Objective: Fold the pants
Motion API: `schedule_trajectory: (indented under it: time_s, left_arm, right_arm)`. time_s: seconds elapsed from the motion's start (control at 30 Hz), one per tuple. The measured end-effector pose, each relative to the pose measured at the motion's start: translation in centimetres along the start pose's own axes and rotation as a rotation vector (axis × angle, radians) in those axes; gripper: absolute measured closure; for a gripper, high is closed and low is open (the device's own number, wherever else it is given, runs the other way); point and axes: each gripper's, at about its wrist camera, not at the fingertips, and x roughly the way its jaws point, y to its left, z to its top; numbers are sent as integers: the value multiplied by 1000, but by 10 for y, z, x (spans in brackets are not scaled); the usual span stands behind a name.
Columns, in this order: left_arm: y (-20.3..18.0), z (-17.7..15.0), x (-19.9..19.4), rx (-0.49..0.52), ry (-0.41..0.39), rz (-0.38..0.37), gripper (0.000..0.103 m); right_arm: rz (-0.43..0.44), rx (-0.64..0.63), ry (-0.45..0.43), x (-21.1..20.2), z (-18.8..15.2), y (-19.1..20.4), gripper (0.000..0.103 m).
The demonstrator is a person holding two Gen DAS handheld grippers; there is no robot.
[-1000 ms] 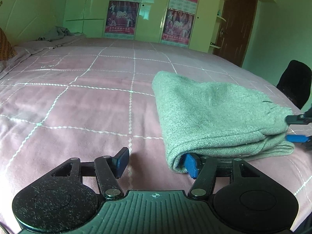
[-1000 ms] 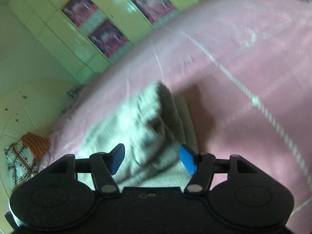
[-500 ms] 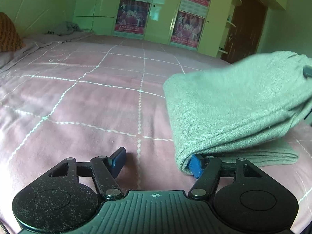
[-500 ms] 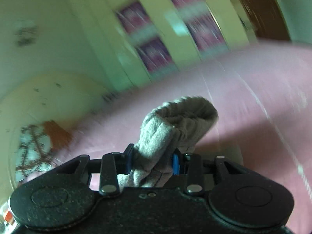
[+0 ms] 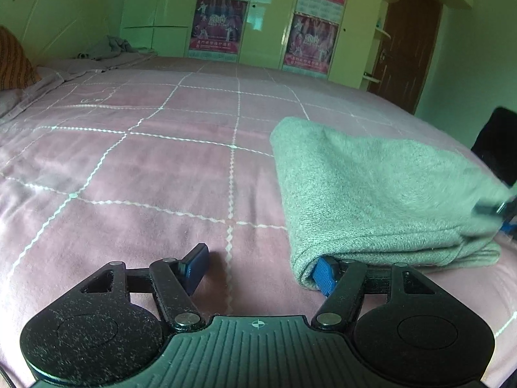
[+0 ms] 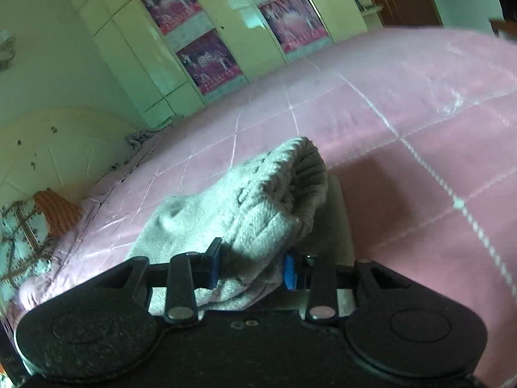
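Note:
The grey knit pants (image 5: 381, 194) lie folded in a thick stack on the pink quilted bed (image 5: 155, 168), at the right of the left wrist view. My left gripper (image 5: 261, 270) is open low over the bed; its right fingertip (image 5: 324, 274) is tucked under the near left corner of the stack, its left fingertip lies on bare quilt. My right gripper (image 6: 250, 266) is shut on the pants' ribbed end (image 6: 271, 200) and holds it a little above the layers beneath. It shows blurred at the right edge of the left wrist view (image 5: 494, 210).
A green wardrobe with posters (image 5: 265, 16) stands behind the bed, with a brown door (image 5: 410, 35) to its right. An orange pillow (image 5: 13, 61) and a crumpled grey cloth (image 5: 106, 47) lie at the far left. A black chair (image 5: 497, 145) stands beyond the bed's right edge.
My right gripper closed on the pants' end, lifted it high, and has now brought it back down close to the stack. My left gripper stayed open at the stack's corner.

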Motion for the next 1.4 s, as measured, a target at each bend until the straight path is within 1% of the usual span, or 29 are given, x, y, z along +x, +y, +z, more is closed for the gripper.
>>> schedule_trajectory:
  time_s: [0.07, 0.1, 0.13, 0.23, 0.27, 0.37, 0.43, 0.47, 0.5, 0.53, 0.57, 0.67, 0.73, 0.8, 0.83, 0.87, 0.9, 0.97, 1.0, 1.03, 1.1, 1.13, 1.17, 1.2, 1.23, 1.27, 1.3, 1.37, 1.4]
  left_arm:
    - [-2, -1, 0, 6, 1, 7, 35]
    - [-2, -1, 0, 0, 2, 6, 35]
    - [0, -1, 0, -9, 2, 4, 35]
    - [0, -1, 0, -11, 1, 6, 35]
    - [0, -1, 0, -13, 1, 4, 35]
    - [3, 0, 1, -18, 0, -1, 35]
    - [3, 0, 1, -16, 0, -3, 35]
    - [2, 0, 1, -10, 0, -9, 35]
    - [0, -1, 1, -2, -1, -2, 35]
    - [0, -1, 1, -2, 0, 0, 35]
    - [1, -1, 1, -8, -1, -1, 35]
    - [2, -1, 2, -17, 0, 2, 35]
    - [1, -1, 2, -14, 0, 3, 35]
    - [0, -1, 2, -4, 4, 3, 34]
    - [-2, -2, 2, 7, 8, 6, 34]
    - [-4, -2, 1, 18, 17, 11, 34]
    - [-4, -2, -1, 20, 37, 11, 33]
    - [-1, -2, -12, -15, 69, 8, 33]
    - [1, -2, -21, -37, 68, 12, 33]
    - [4, 0, -31, -54, 45, 14, 34]
    - [6, 6, -53, -58, -68, 79, 35]
    - [5, 13, -60, -50, -110, 82, 47]
    - [3, 22, -61, -53, -132, 58, 55]
    - [-1, 33, -58, -58, -145, 30, 59]
    - [-8, 43, -52, -52, -149, -5, 59]
    - [-17, 52, -45, -37, -157, -31, 61]
    - [-28, 58, -37, -16, -162, -58, 62]
    - [-49, 64, -18, 36, -154, -99, 62]
    - [-57, 63, -5, 61, -122, -111, 62]
  right_arm:
    - [-66, 32, 106, 21, -8, -13, 67]
    - [-61, 64, 113, 26, -11, -18, 67]
    - [-56, 61, 104, 25, -11, -16, 67]
    - [-80, -9, 96, 20, -5, -5, 67]
    - [-68, -17, 76, 13, -2, -1, 67]
    - [1, -2, -13, 1, 11, 7, 67]
    - [10, -17, -41, -3, 7, 5, 66]
    - [-29, -33, -4, 5, 2, 1, 66]
    - [-83, -24, 80, 22, -2, -7, 66]
    - [-94, 15, 135, 33, -8, -17, 66]
    - [-80, 31, 118, 31, -9, -20, 66]
    - [-100, -57, 87, 16, -6, 0, 66]
    - [-50, -61, 20, 2, 1, 7, 66]
    - [-34, -68, -9, -2, 1, 7, 65]
    - [-65, -83, 21, 5, -2, 4, 65]
    - [-106, -75, 84, 20, -6, -4, 64]
    - [-107, -28, 123, 29, -12, -15, 64]
    - [-72, 29, 117, 24, -12, -23, 62]
    - [-68, 42, 118, 19, -10, -25, 57]
    - [-74, 36, 116, 14, -7, -25, 54]
    - [-108, -36, 105, 0, -3, -18, 44]
    - [-141, -92, 63, -13, -3, -11, 44]
    - [-192, -162, 3, -24, -1, 0, 44]
    - [-206, -224, -45, -34, 0, 8, 55]
    - [-174, -259, -63, -38, 3, 13, 67]
    - [-147, -282, -67, -38, 9, 18, 87]
    - [-144, -315, -69, -32, 14, 24, 90]
    - [-146, -391, -73, -17, 20, 38, 91]
    - [-138, -413, -75, -10, 21, 41, 91]
